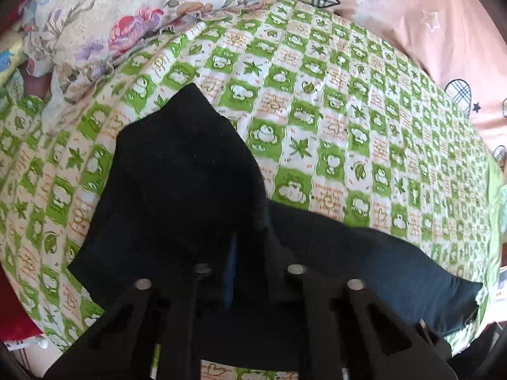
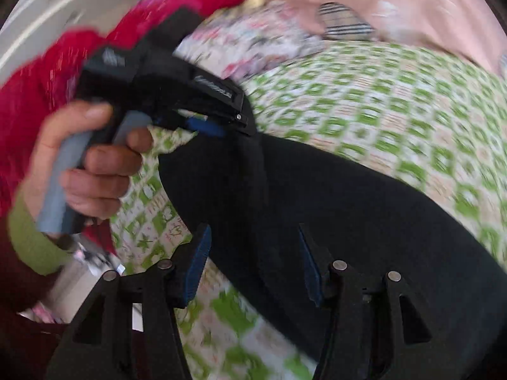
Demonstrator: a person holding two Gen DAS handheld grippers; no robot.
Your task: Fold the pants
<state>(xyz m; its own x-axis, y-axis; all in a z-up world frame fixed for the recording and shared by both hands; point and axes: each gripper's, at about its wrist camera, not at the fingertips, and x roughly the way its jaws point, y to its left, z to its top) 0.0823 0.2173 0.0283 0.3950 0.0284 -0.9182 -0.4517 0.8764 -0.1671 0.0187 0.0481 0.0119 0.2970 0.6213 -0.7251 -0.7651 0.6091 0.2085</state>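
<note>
Black pants [image 1: 190, 196] clamped by left gripper [image 2: 234, 126] over green quilt [image 1: 348, 110]; right gripper [image 2: 253, 266] spread wide, unloaded.

Bright, even daylight. The left wrist view is sharp; the right wrist view is motion-smeared, worst right of the black fabric pants [image 2: 332, 209]. Fisheye bending and dark corners frame both.

Left gripper [image 2: 244, 126] clamped closed; right gripper [image 2: 253, 266] spread wide apart.
</note>
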